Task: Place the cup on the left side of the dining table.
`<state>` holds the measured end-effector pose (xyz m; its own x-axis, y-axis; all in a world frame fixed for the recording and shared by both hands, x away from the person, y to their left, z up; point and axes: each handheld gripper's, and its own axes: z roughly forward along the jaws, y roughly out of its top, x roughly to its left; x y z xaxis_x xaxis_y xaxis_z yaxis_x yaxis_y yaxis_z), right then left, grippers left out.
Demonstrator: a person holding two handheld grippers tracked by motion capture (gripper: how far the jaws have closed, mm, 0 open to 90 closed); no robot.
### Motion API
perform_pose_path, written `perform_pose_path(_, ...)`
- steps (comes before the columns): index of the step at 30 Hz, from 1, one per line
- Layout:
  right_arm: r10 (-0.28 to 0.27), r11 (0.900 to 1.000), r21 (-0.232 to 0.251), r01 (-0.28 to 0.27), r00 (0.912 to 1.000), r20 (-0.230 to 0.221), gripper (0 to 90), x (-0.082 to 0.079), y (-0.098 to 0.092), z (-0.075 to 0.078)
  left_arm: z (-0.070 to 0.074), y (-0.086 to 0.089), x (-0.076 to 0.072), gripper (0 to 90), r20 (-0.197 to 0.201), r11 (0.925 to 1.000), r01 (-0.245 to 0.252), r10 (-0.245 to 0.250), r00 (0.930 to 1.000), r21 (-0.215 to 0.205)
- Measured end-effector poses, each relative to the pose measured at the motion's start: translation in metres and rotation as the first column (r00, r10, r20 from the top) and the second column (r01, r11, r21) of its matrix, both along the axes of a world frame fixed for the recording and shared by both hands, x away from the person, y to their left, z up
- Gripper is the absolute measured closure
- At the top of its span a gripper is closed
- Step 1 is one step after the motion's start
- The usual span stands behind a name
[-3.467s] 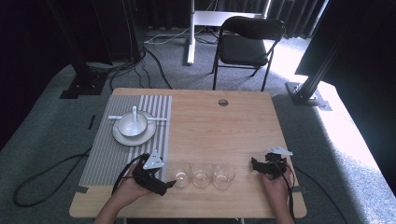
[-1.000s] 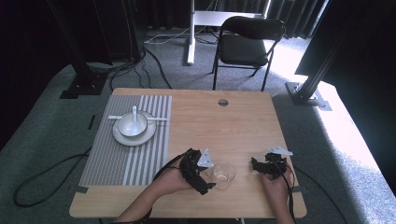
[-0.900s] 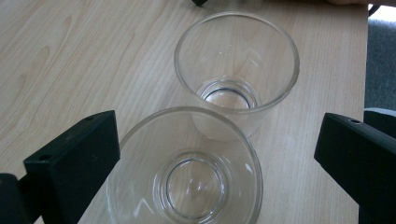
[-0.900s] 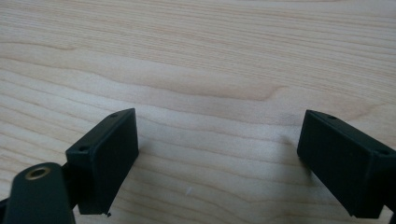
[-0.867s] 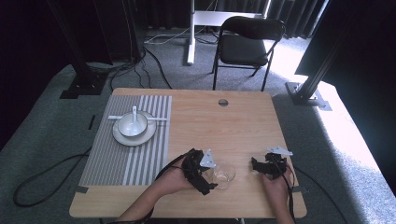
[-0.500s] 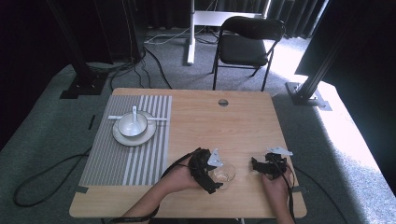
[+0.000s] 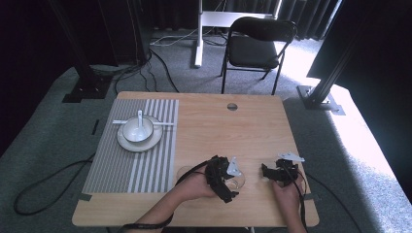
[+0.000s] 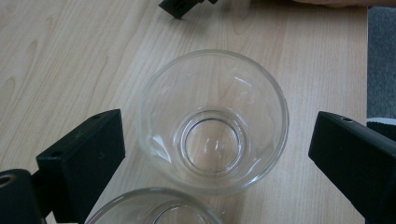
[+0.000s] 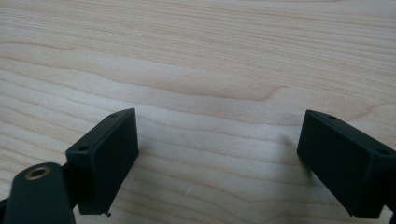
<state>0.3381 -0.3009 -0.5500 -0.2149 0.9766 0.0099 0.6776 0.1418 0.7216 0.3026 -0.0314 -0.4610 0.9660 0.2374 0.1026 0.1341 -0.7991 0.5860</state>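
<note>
Black fingers (image 8: pixel 84 158) of the left gripper (image 8: pixel 217 154) stand apart around a clear glass cup (image 8: pixel 214 122); they have just been closing but do not yet touch its wall, likely lining up a grip. Second cup's rim (image 8: pixel 152 205) sits just behind, nearer the hand. Both stand near the table's (image 7: pixel 272 116) front edge. Right gripper (image 9: pixel 217 154) rests with jaws spread over bare wood, apparently waiting.

L gripper (image 7: pixel 232 175) jaws closing (not pinched yet); R gripper (image 7: pixel 268 173) wide apart.
</note>
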Motion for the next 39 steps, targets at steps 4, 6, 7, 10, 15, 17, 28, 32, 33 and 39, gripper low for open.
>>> perform_pose_path(4, 0.000, 1.000, 0.000, 0.000, 1.0000, 0.000, 12.0, 0.000, 0.000, 0.000, -0.002, -0.007, 0.000, 4.9, 0.005, 0.9992, 0.002, -0.002, 1.0000, 0.039)
perform_pose_path(6, 0.000, 1.000, 0.000, 0.000, 1.0000, 0.000, 12.0, 0.000, 0.000, 0.000, -0.003, -0.010, 0.001, 5.0, 0.005, 0.9984, -0.002, 0.002, 1.0000, 0.056)
perform_pose_path(7, 0.000, 1.000, 0.000, 0.000, 1.0000, 0.000, 12.0, 0.000, 0.000, 0.000, -0.003, -0.011, 0.001, 5.2, 0.006, 0.9986, -0.004, 0.004, 1.0000, 0.052)
perform_pose_path(10, 0.000, 1.000, 0.000, 0.000, 1.0000, 0.000, 12.0, 0.000, 0.000, 0.000, -0.002, -0.013, 0.001, 7.4, 0.001, 0.9980, -0.004, 0.004, 1.0000, 0.063)
perform_pose_path(15, 0.000, 1.000, 0.000, 0.000, 1.0000, 0.000, 12.0, 0.000, 0.000, 0.000, -0.004, -0.020, 0.004, 7.5, -0.002, 0.9931, -0.017, 0.018, 0.9998, 0.116)
perform_pose_path(17, 0.000, 1.000, 0.000, 0.000, 1.0000, 0.000, 12.0, 0.000, 0.000, 0.000, -0.004, -0.022, 0.005, 7.5, -0.012, 0.9923, -0.017, 0.019, 0.9997, 0.123)
perform_pose_path(28, 0.000, 1.000, 0.000, 0.000, 1.0000, 0.000, 12.0, 0.000, 0.000, 0.000, -0.007, -0.025, 0.005, 17.0, -0.003, 0.9883, -0.034, 0.034, 0.9994, 0.149)
perform_pose_path(32, 0.000, 1.000, 0.000, 0.000, 1.0000, 0.000, 12.0, 0.000, 0.000, 0.000, -0.007, -0.024, 0.005, 17.4, -0.008, 0.9899, -0.045, 0.047, 0.9989, 0.135)
perform_pose_path(33, 0.000, 1.000, 0.000, 0.000, 1.0000, 0.000, 12.0, 0.000, 0.000, 0.000, -0.007, -0.024, 0.005, 17.5, -0.013, 0.9900, -0.047, 0.049, 0.9987, 0.133)
perform_pose_path(39, 0.000, 1.000, 0.000, 0.000, 1.0000, 0.000, 12.0, 0.000, 0.000, 0.000, -0.006, -0.023, 0.007, 18.5, -0.040, 0.9920, -0.061, 0.066, 0.9970, 0.110)
